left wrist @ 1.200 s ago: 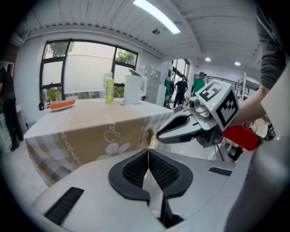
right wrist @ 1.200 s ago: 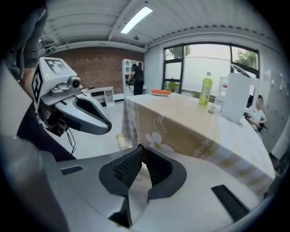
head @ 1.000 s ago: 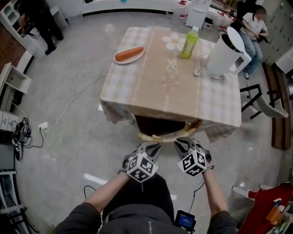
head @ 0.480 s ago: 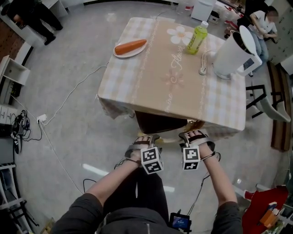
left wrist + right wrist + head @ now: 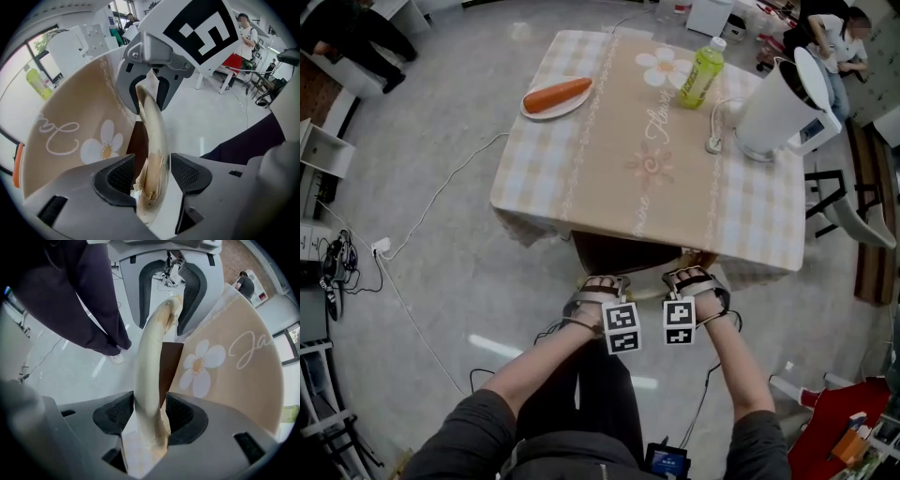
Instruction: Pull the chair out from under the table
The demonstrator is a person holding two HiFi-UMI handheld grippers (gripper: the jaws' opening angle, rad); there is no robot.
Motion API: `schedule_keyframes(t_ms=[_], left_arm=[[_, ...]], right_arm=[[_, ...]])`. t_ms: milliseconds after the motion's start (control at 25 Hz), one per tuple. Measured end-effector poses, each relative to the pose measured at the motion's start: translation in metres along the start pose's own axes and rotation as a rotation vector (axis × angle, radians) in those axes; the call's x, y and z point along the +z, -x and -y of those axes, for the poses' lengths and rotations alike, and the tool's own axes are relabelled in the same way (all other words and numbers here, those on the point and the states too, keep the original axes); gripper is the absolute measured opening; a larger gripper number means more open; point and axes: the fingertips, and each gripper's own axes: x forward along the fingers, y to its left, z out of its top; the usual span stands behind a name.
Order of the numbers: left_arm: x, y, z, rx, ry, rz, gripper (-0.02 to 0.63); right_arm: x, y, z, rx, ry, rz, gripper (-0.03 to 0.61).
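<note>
Chair (image 5: 623, 255) sits tucked under the table (image 5: 581, 178) at its 6 o'clock edge. Only the dark seat and the cream, chipped top rail (image 5: 153, 122) show past the checked cloth (image 5: 750, 216). Left gripper (image 5: 598, 283) and right gripper (image 5: 694, 277) point steeply down, side by side over that rail, at about 7 and 5 o'clock of the table's near edge. Both sets of jaws have just been opening and stand wide. The rail runs between the pads of each. In the left gripper view there is a gap on both sides; in the right gripper view the rail lies just beside one pad, with daylight at the other. Nothing is clamped. Judged step: seating the jaws over the rail, ahead of the grip. Next move calls for closing both firmly on the rail, which is curved and flaking and so may slip. Then an even pull toward 6 o'clock with both hands, so the chair does not slew or snag the cloth under the kettle (image 5: 783, 108) and bottle (image 5: 700, 73).
</note>
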Motion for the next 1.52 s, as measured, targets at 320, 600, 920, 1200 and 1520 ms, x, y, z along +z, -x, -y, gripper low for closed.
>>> schedule_keyframes(t_ms=[320,600,920,1200,1520], left_arm=[[0.004,-0.015,0.009,-0.029,-0.031,-0.024,0.183],[0.003,-0.018,0.008,-0.032,-0.030,-0.026,0.166],[0.003,-0.012,0.009,-0.043,-0.032,-0.045,0.164],[0.003,-0.010,0.008,-0.025,-0.049,-0.057,0.163],[0.006,-0.008,0.012,-0.017,-0.053,-0.052,0.161]], right_arm=[[-0.007,-0.017,-0.003,0.001,0.059,-0.049,0.146],[-0.008,-0.018,-0.002,0.005,0.088,-0.065,0.137],[-0.006,-0.013,-0.003,0.018,0.094,-0.060,0.135],[-0.006,-0.011,-0.002,0.024,0.097,-0.060,0.133],[-0.006,-0.008,-0.007,0.037,0.104,-0.057,0.133]])
